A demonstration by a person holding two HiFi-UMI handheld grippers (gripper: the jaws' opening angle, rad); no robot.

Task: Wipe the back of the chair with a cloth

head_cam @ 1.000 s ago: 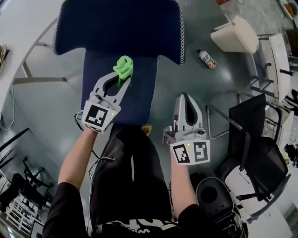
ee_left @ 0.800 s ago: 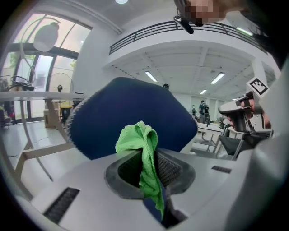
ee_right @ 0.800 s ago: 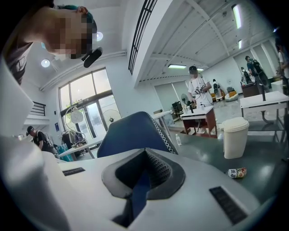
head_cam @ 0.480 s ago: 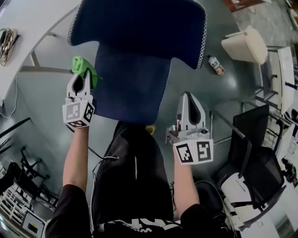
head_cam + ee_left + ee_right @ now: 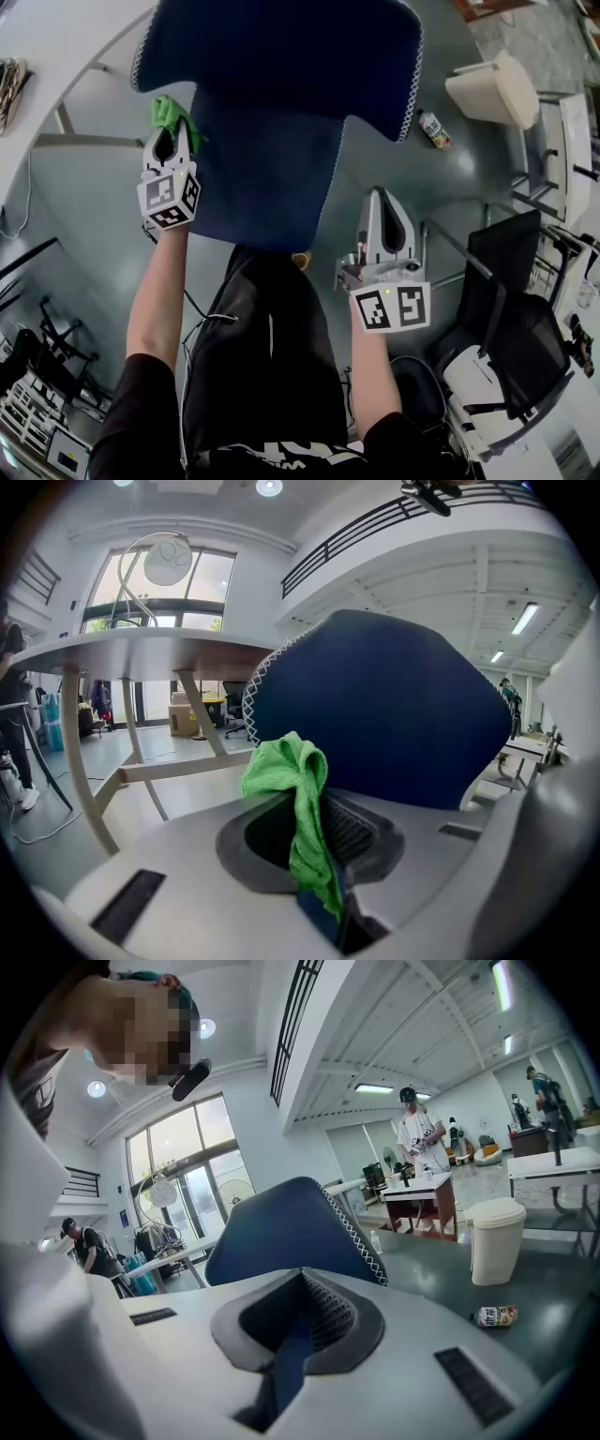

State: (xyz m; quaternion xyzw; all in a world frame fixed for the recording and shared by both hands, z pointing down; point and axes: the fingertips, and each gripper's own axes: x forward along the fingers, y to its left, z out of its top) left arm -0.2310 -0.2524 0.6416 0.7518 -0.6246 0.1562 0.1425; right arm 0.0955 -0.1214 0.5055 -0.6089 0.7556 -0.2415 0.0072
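The navy chair back [image 5: 281, 56], edged with white stitching, fills the top of the head view, with a narrower navy panel [image 5: 262, 169] running down toward me. My left gripper [image 5: 170, 133] is shut on a green cloth [image 5: 171, 114] at the left edge of that panel, just under the wide part. In the left gripper view the cloth [image 5: 298, 794] hangs bunched between the jaws, and the chair back [image 5: 394, 705] stands close behind it. My right gripper [image 5: 379, 197] is shut and empty, off the chair's right side. The right gripper view shows the chair [image 5: 281, 1227] beyond the closed jaws.
A white table [image 5: 56, 56] runs along the left. A white bin [image 5: 492, 89] and a small bottle [image 5: 432, 128] stand on the grey floor at the upper right. A black office chair [image 5: 511, 281] is close on my right. A person [image 5: 419, 1138] stands far off.
My left gripper carried the green cloth from the middle of the navy panel across to its left edge, then nudged slightly upward. The right gripper stayed where it was, shut.
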